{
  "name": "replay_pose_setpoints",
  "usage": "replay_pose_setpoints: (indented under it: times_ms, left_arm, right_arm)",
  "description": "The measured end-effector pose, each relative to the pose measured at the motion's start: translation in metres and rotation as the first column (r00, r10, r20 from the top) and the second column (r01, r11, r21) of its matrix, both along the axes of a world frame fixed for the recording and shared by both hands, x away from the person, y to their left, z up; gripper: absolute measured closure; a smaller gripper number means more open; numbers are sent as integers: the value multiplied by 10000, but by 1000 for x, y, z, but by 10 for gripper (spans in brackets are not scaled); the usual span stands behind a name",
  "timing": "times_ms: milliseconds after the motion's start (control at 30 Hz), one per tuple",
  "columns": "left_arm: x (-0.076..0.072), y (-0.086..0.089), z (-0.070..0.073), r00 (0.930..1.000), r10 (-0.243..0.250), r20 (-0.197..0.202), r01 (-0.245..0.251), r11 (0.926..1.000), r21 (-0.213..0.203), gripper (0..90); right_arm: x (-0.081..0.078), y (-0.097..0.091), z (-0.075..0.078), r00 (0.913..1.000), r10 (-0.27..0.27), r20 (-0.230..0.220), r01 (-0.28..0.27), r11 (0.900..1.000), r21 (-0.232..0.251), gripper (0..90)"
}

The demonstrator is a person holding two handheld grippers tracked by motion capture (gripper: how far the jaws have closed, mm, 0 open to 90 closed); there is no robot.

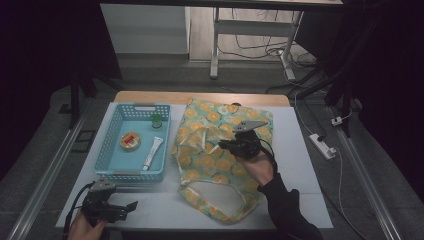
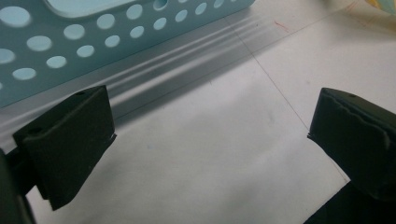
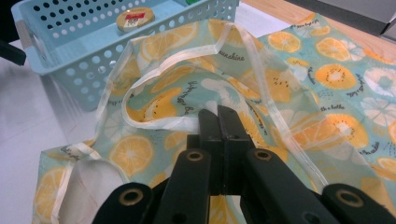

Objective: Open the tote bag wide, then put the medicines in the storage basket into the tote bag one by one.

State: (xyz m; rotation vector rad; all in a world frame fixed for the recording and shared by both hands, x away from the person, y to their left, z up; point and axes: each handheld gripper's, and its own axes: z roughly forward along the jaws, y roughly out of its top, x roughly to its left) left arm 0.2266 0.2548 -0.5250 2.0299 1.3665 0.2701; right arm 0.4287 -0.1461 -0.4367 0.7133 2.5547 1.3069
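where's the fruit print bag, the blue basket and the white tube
fruit print bag (image 1: 200,162), high view, on the flat printed cloth left of the hand
blue basket (image 1: 111,131), high view, on its left wall
white tube (image 1: 153,153), high view, on the middle of its body

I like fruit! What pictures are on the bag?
Orange slices on pale green bag; right gripper view shows it best.

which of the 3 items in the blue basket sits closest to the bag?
The white tube, lying along the blue basket's right side, next to the orange-print bag. The round yellow tin sits further left near the middle; the green-capped bottle stands at the far end.
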Motion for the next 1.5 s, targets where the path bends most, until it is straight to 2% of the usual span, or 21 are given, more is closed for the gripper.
replay_pose_setpoints:
  times_ms: [167, 433, 933, 1300, 1500]
  left_arm:
    - [0, 0, 0, 10000, 16, 18, -16, 10000, -21, 1]
    - [-1, 4, 0, 9999, 71, 84, -69, 9995, -317, 0]
    - [-3, 6, 3, 9996, 59, 271, -42, 9981, -611, 0]
    - [-5, 8, 13, 9974, -89, 712, 144, 9969, -775, 0]
    - [-3, 9, 20, 9950, -390, 915, 508, 9902, -1304, 0]
  right_arm:
    - [0, 2, 5, 10000, 32, -4, -32, 9999, 104, 900]
    - [2, 1, 8, 10000, 47, 3, -47, 9998, 190, 900]
    - [3, -4, 5, 9999, -47, -100, 50, 9993, 357, 900]
    - [3, -5, 7, 10000, -27, -10, 27, 9990, 451, 900]
    - [4, -6, 6, 10000, -34, -43, 36, 9992, 394, 900]
